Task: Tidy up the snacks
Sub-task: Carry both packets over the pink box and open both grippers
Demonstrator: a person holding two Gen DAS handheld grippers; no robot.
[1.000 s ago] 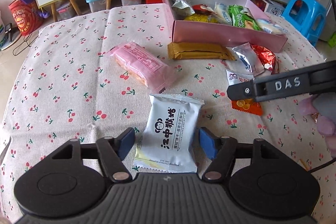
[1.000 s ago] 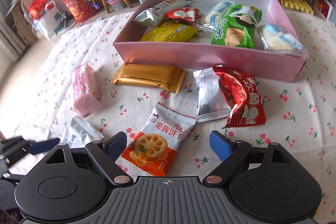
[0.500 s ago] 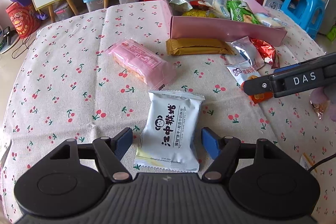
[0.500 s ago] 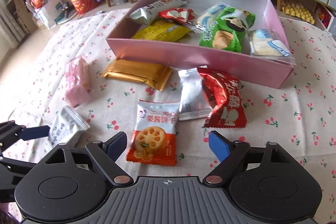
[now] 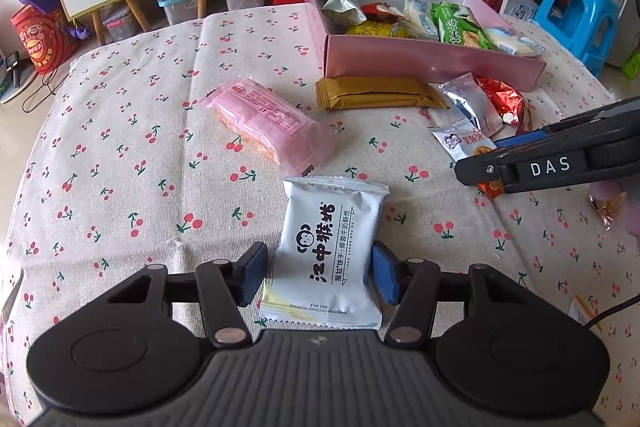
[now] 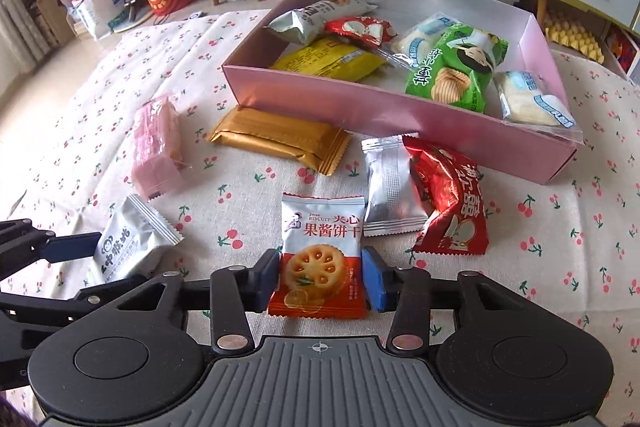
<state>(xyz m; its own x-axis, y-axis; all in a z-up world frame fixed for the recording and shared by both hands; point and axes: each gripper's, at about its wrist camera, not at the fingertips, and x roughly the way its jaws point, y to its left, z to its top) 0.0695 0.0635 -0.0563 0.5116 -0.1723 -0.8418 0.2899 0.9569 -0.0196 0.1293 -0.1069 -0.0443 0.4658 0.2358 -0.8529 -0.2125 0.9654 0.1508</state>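
The left gripper (image 5: 318, 277) straddles a pale grey-white foil biscuit packet (image 5: 326, 253) printed with a black monkey-face logo and bold black Chinese characters, plus small upside-down English at its near edge reading "coconut and milk". The blue pads sit just beside the packet's two long edges, the right one touching or nearly so, without a visible squeeze. The packet lies flat on the cherry-print tablecloth (image 5: 120, 167), its long axis running away from the camera. The right gripper (image 6: 320, 279) likewise brackets a white-and-orange jam biscuit packet (image 6: 318, 259) marked "JAM BISCUIT" above red Chinese characters and a flower-shaped biscuit picture; its pads touch or nearly touch the sides, and the packet lies lengthwise toward the long pink cardboard box (image 6: 400, 115). That box holds several snacks, including a green crisp bag (image 6: 452, 71). The other tool's side reads "DAS" in the left view.
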